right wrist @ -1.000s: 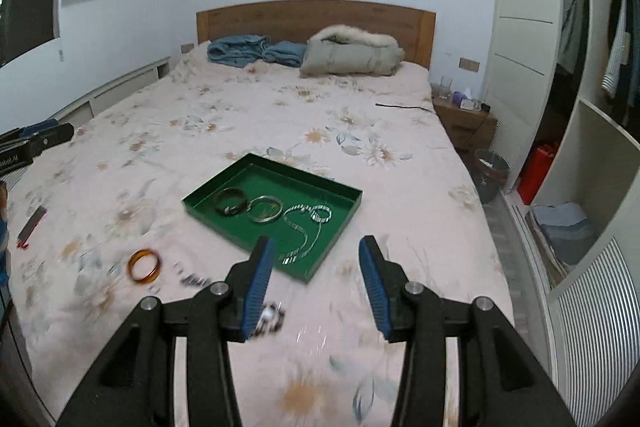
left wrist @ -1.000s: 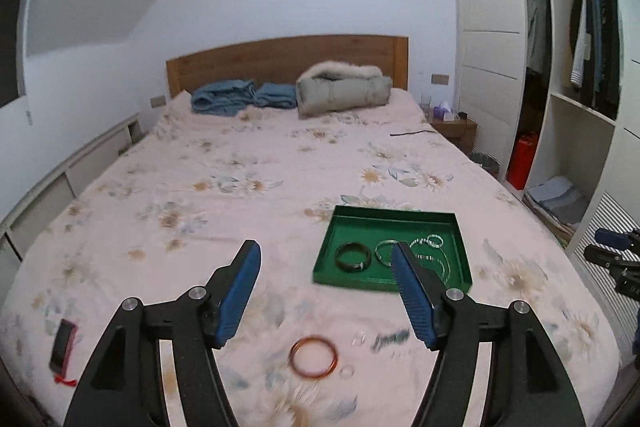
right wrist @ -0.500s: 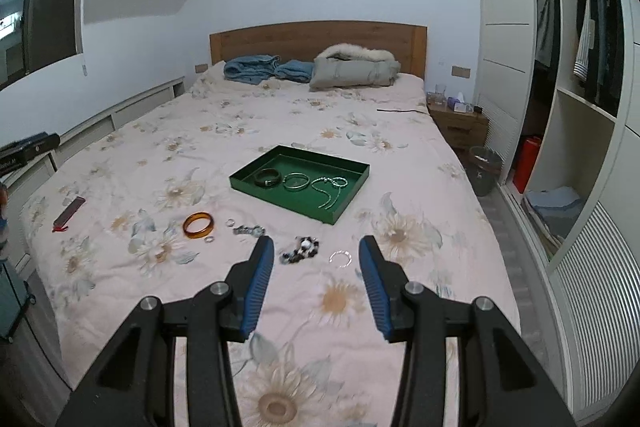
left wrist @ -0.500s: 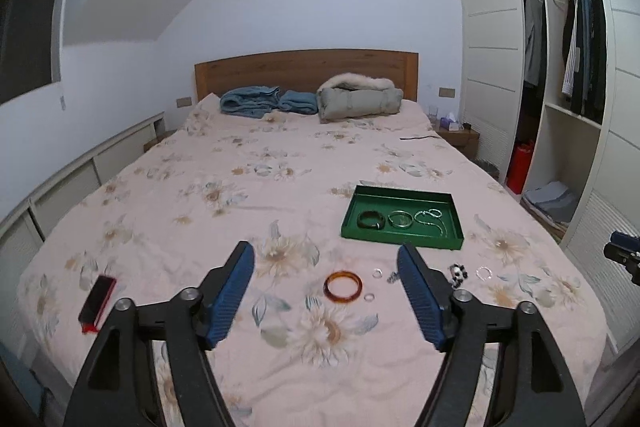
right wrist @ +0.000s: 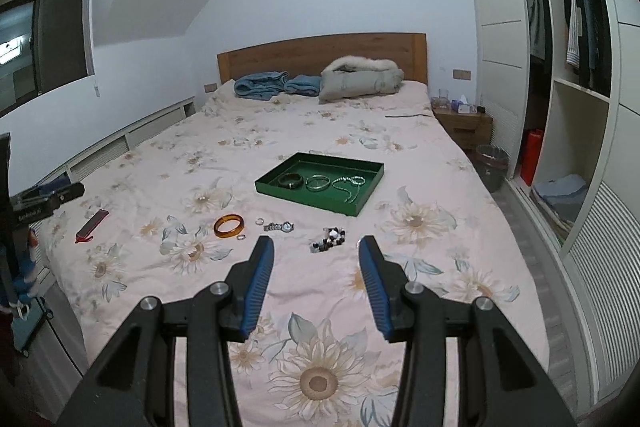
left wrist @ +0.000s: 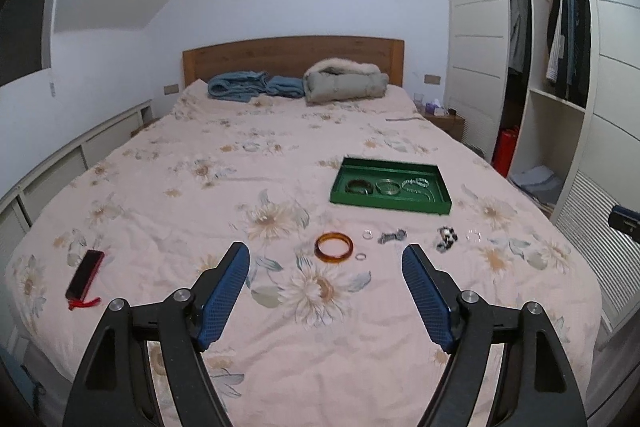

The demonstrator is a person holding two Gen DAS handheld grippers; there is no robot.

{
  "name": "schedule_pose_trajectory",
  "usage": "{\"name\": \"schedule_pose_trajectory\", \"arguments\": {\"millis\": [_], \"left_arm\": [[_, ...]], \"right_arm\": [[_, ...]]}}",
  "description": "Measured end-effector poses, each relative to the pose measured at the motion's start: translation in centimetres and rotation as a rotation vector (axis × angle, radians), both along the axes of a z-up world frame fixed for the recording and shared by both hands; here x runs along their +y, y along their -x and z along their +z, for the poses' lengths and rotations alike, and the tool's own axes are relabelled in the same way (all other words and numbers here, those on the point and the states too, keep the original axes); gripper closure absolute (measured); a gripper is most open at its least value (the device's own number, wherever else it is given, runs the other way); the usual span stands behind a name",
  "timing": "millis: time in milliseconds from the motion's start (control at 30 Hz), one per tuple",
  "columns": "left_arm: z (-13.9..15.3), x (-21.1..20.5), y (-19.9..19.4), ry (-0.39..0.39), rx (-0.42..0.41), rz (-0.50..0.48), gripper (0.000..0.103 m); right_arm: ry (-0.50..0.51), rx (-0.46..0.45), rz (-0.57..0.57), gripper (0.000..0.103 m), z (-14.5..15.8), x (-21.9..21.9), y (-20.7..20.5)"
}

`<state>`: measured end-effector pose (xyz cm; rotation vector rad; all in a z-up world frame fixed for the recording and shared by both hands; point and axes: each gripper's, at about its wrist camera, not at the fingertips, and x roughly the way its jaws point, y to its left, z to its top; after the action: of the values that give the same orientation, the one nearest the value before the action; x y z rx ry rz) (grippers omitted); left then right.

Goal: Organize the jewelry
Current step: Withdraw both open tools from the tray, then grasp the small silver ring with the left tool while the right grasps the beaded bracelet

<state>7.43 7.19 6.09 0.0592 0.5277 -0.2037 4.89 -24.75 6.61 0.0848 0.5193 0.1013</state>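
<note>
On the bed point(left wrist: 200, 187), one green tray point(left wrist: 436, 205) holds three bracelets; both tongs point(left wrist: 326, 261) point(right wrist: 316, 247) gape empty.

We are in a home bedroom: a double bed point(left wrist: 280, 187) with a flowered sheet, wooden headboard point(left wrist: 292, 57) at twelve o'clock, an open wardrobe point(left wrist: 560, 67) of hanging clothes at two o'clock, a nightstand point(right wrist: 462, 125) beside it.

A green tray point(right wrist: 362, 205) lies flat on the bed, holding a dark bangle point(right wrist: 291, 180), a silver bangle point(right wrist: 318, 183) and a bead chain point(right wrist: 349, 185) in a row. On the cover at the tray's 7 o'clock lie an amber bangle point(right wrist: 229, 225), two small rings point(right wrist: 260, 221), a watch point(right wrist: 279, 226) and a black-and-white bead bracelet point(right wrist: 330, 239), all apart from one another.
</note>
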Motion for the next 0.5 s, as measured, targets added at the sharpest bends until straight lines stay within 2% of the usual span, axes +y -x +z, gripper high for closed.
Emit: {"name": "schedule_pose_trajectory", "arguments": {"millis": [233, 300, 500], "left_arm": [[-5.4, -1.8, -2.3, 0.018, 0.077, -0.090, 0.032], [-7.3, -2.9, -3.6, 0.028, 0.111, -0.120, 0.037], [-12.0, -5.4, -8.7, 0.075, 0.217, -0.173, 0.038]], "right_arm": [[0.008, 0.039, -0.004, 0.061, -3.7, 0.5, -2.6], [0.001, 0.055, 0.000, 0.061, -5.2, 0.5, -3.9], [-0.019, 0.122, -0.001, 0.061, -9.6, -0.6, -8.4]]}}
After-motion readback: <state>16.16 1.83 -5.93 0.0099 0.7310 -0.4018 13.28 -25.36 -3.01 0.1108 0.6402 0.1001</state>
